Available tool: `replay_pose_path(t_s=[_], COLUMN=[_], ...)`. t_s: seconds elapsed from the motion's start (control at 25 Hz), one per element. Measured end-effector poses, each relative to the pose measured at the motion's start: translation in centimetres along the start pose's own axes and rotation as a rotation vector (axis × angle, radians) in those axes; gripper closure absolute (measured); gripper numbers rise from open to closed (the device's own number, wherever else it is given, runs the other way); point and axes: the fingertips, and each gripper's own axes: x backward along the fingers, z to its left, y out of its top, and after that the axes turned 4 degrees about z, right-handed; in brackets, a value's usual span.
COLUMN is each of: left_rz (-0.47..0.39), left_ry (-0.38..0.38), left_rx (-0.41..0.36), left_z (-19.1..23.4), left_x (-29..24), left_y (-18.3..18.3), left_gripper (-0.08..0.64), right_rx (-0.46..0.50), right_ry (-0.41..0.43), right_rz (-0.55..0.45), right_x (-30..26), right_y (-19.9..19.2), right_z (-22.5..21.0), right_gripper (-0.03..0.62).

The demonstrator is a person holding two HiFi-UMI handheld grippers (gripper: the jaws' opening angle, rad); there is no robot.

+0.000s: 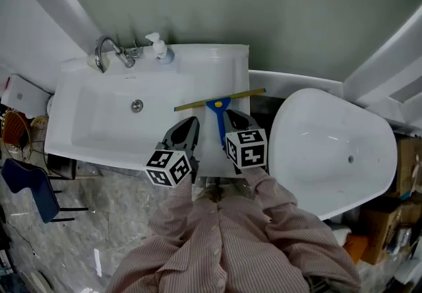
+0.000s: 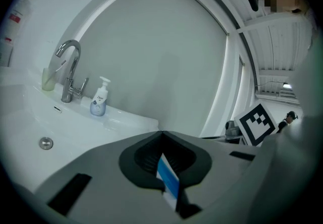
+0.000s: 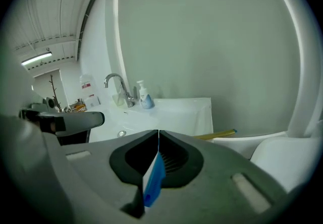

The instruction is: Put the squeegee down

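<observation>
The squeegee [image 1: 219, 115], with a blue handle and a long yellow blade, lies flat on the right end of the white sink counter [image 1: 224, 61]. Nothing holds it. My right gripper [image 1: 232, 117] hovers just right of the handle with its jaws shut and empty. My left gripper [image 1: 188, 124] is over the sink's front rim, left of the handle, also shut and empty. In the right gripper view my closed gripper [image 3: 158, 131] points over the counter, and one end of the yellow blade [image 3: 218, 134] shows past it. In the left gripper view my left gripper [image 2: 160, 132] is closed on nothing.
A chrome faucet [image 1: 105, 51] and a soap dispenser [image 1: 160, 48] stand at the back of the sink basin [image 1: 99, 120]. A white bathtub [image 1: 330, 153] sits close to the right. A dark chair [image 1: 26, 186] and clutter are on the floor at left.
</observation>
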Motion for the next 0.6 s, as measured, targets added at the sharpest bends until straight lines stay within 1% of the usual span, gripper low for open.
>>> replay_pose_path(t_s=[0.12, 0.24, 0.36, 0.52, 0.6], left_rz=[-0.022, -0.041, -0.056, -0.072, -0.088], left_ry=[-0.012, -0.018, -0.016, 0.005, 0.012], left_rx=[-0.035, -0.073, -0.121, -0.189, -0.202], left_z=[-0.6, -1.2, -1.7, -1.9, -1.9], left_x=[0.5, 1.2, 1.9, 3.0, 3.5], left_y=[1.0, 1.9, 2.8, 3.8, 4.4], left_gripper=[0.561, 0.561, 0.561, 0.561, 0.561], right_rx=[0.003, -0.007, -0.018, -0.027, -0.033], right_ry=[0.051, 0.135, 0.201, 0.249, 0.257], right_rz=[-0.049, -0.114, -0.163, -0.228, -0.247], right_x=[0.9, 2.1, 3.2, 4.7, 5.3], right_y=[0.9, 2.2, 3.5, 5.0, 5.6], right_z=[0.4, 1.2, 1.7, 1.8, 1.6], right_gripper=[0.585, 0.586, 0.586, 0.586, 0.586])
